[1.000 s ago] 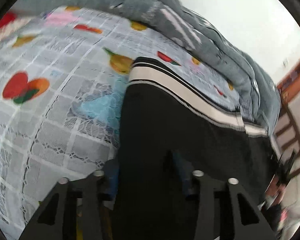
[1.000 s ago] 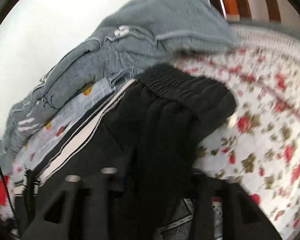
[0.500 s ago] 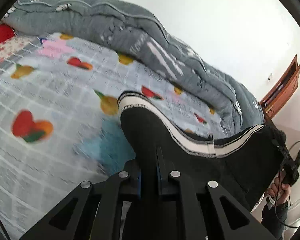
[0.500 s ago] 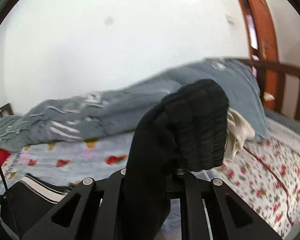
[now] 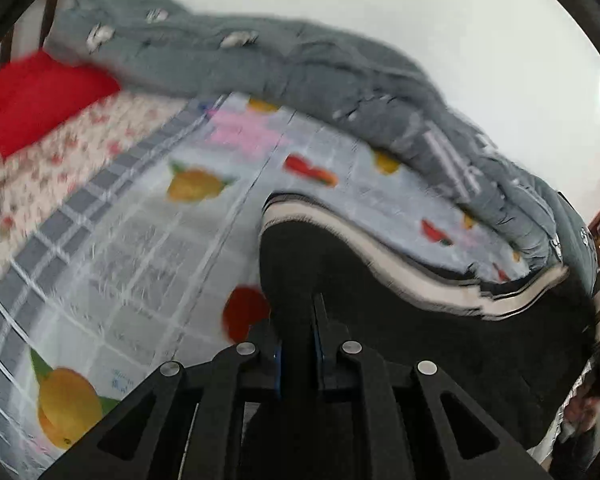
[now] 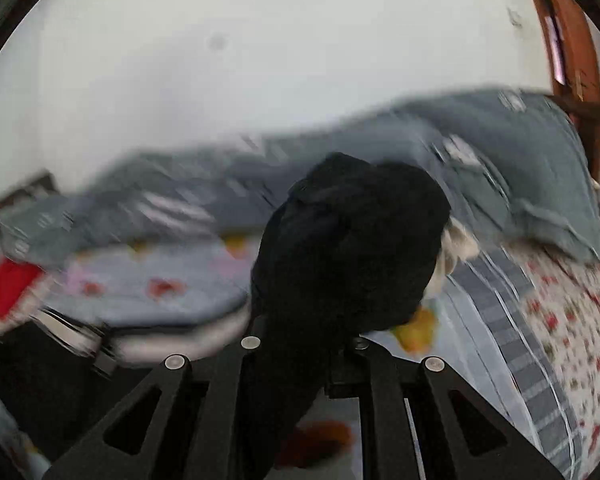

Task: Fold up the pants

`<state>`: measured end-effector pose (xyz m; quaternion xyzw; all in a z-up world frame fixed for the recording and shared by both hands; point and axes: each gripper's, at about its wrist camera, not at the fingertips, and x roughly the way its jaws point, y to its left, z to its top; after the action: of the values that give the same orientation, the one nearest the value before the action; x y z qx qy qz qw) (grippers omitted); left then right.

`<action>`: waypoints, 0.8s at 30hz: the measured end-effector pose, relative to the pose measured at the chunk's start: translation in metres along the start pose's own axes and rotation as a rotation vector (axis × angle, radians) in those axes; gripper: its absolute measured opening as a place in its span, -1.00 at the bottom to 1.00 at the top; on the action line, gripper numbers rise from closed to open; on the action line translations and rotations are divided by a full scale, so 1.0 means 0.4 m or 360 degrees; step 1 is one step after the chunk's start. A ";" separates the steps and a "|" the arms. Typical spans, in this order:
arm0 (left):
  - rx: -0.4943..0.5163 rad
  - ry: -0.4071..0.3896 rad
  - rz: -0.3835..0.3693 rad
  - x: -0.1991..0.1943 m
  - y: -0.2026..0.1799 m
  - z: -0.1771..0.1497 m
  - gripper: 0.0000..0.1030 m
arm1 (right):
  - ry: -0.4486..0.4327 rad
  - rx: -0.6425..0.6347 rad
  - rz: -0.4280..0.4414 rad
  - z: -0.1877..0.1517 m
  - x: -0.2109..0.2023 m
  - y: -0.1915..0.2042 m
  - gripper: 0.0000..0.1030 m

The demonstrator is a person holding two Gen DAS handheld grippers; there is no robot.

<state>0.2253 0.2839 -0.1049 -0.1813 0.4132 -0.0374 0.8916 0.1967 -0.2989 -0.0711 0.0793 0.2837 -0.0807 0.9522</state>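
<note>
The black pants with a white and black side stripe hang between both grippers above the bed. My left gripper is shut on the leg end of the pants. My right gripper is shut on the bunched elastic waistband, which fills the middle of the right wrist view and hides the fingertips. The stripe also shows low left in the right wrist view.
The bed has a fruit-print sheet and a floral sheet. A rumpled grey quilt lies along the white wall. A red pillow is at the far left. Wooden bed rails stand at the right.
Both grippers closed on the pants and lifted them off the bed. Since half a second ago both views have swung sideways, and the pants hang stretched between the grippers.
</note>
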 end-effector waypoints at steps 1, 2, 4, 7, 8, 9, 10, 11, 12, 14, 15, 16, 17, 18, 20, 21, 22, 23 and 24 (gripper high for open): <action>-0.0037 0.0036 -0.0005 0.020 0.022 -0.015 -0.68 | 0.0073 0.0008 -0.0072 -0.030 0.031 -0.026 -0.77; -0.0055 0.0060 -0.0010 0.031 0.034 -0.023 -0.62 | 0.0141 0.0033 -0.0112 -0.058 0.050 -0.052 -0.76; -0.0089 0.0122 -0.0007 0.051 0.055 -0.043 -0.46 | 0.0282 0.0148 -0.0088 -0.114 0.077 -0.105 -0.67; -0.0130 0.0167 -0.0010 0.055 0.077 -0.064 -0.43 | 0.0375 0.0196 -0.0087 -0.160 0.075 -0.137 -0.47; -0.0139 0.0163 -0.0034 0.044 0.081 -0.075 -0.42 | 0.0379 0.0185 -0.0099 -0.164 0.066 -0.143 -0.42; -0.0140 0.0165 -0.0047 0.037 0.084 -0.083 -0.40 | 0.0374 0.0155 -0.0134 -0.171 0.053 -0.138 -0.25; -0.0136 0.0171 -0.0056 0.030 0.085 -0.092 -0.32 | 0.0369 0.0108 -0.0185 -0.178 0.037 -0.128 -0.16; -0.0128 0.0174 -0.0070 0.020 0.086 -0.104 -0.15 | 0.0371 0.0064 -0.0223 -0.180 0.027 -0.127 -0.15; -0.0123 0.0171 -0.0087 0.010 0.090 -0.116 -0.07 | 0.0381 0.0016 -0.0254 -0.183 0.011 -0.123 -0.15; -0.0109 0.0163 -0.0127 -0.013 0.091 -0.145 0.00 | 0.0383 -0.0018 -0.0271 -0.192 -0.012 -0.127 -0.15; -0.0107 0.0167 -0.0140 -0.020 0.092 -0.155 0.00 | 0.0383 -0.0027 -0.0278 -0.194 -0.029 -0.129 -0.14; -0.0111 0.0166 -0.0178 -0.033 0.094 -0.172 0.02 | 0.0380 -0.0026 -0.0281 -0.196 -0.047 -0.132 -0.13; -0.0117 0.0158 -0.0201 -0.041 0.096 -0.182 0.08 | 0.0378 -0.0022 -0.0282 -0.198 -0.063 -0.136 -0.13; -0.0126 0.0150 -0.0234 -0.051 0.101 -0.195 0.10 | 0.0376 -0.0016 -0.0282 -0.200 -0.077 -0.140 -0.09; -0.0135 0.0138 -0.0272 -0.057 0.105 -0.203 0.12 | 0.0379 -0.0007 -0.0288 -0.203 -0.100 -0.146 -0.03; -0.0141 0.0138 -0.0278 -0.053 0.106 -0.202 0.14 | 0.0379 0.0000 -0.0291 -0.205 -0.111 -0.149 -0.03; -0.0151 0.0140 -0.0283 -0.049 0.106 -0.200 0.16 | 0.0378 0.0008 -0.0292 -0.206 -0.120 -0.150 -0.03; -0.0171 0.0141 -0.0288 -0.040 0.105 -0.193 0.20 | 0.0378 0.0011 -0.0293 -0.206 -0.124 -0.146 -0.03; -0.0182 0.0139 -0.0295 -0.028 0.101 -0.184 0.23 | 0.0379 0.0010 -0.0295 -0.207 -0.129 -0.142 -0.03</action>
<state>0.1593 0.3025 -0.1550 -0.2675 0.4345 -0.1039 0.8537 0.0990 -0.3323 -0.1169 0.0647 0.4004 -0.1593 0.9001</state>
